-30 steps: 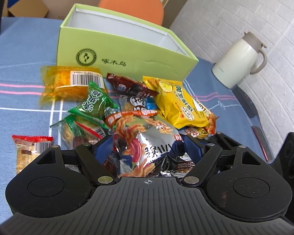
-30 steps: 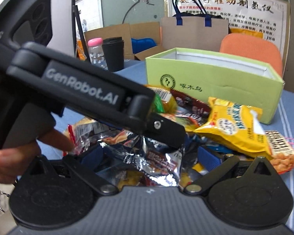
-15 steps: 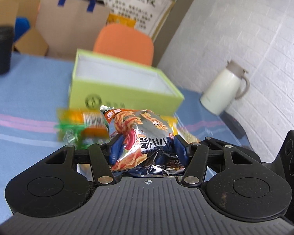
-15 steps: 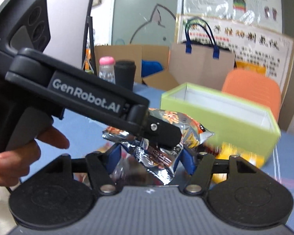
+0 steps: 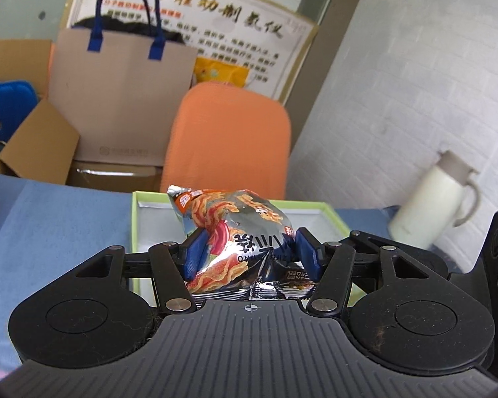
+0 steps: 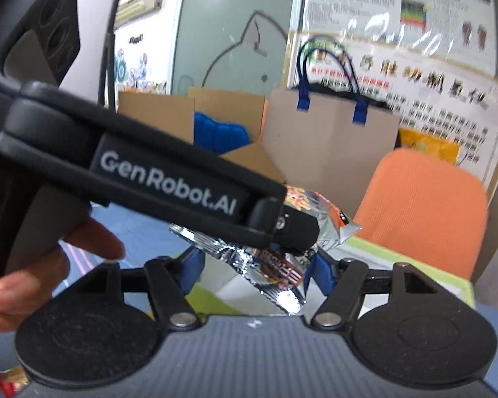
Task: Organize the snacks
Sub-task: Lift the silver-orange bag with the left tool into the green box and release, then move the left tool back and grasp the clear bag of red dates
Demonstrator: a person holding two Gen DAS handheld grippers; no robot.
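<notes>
My left gripper (image 5: 249, 252) is shut on a silver snack bag (image 5: 235, 232) with orange print, held in the air in front of the open green box (image 5: 136, 225). The same bag (image 6: 282, 265) shows in the right wrist view, under the left gripper's black body (image 6: 149, 179). My right gripper (image 6: 259, 272) has its blue pads on either side of the bag's lower end; I cannot tell whether they press on it. The green box (image 6: 415, 265) lies behind and below. The other snacks are out of view.
An orange chair (image 5: 229, 139) stands behind the box. A white jug (image 5: 431, 199) stands at the right by the brick wall. A paper bag (image 5: 123, 93) and cardboard boxes (image 5: 33, 139) stand behind the blue table (image 5: 56, 219).
Both grippers have risen from the snack pile with the silver bag and moved toward the green box. The pile has dropped out of view.
</notes>
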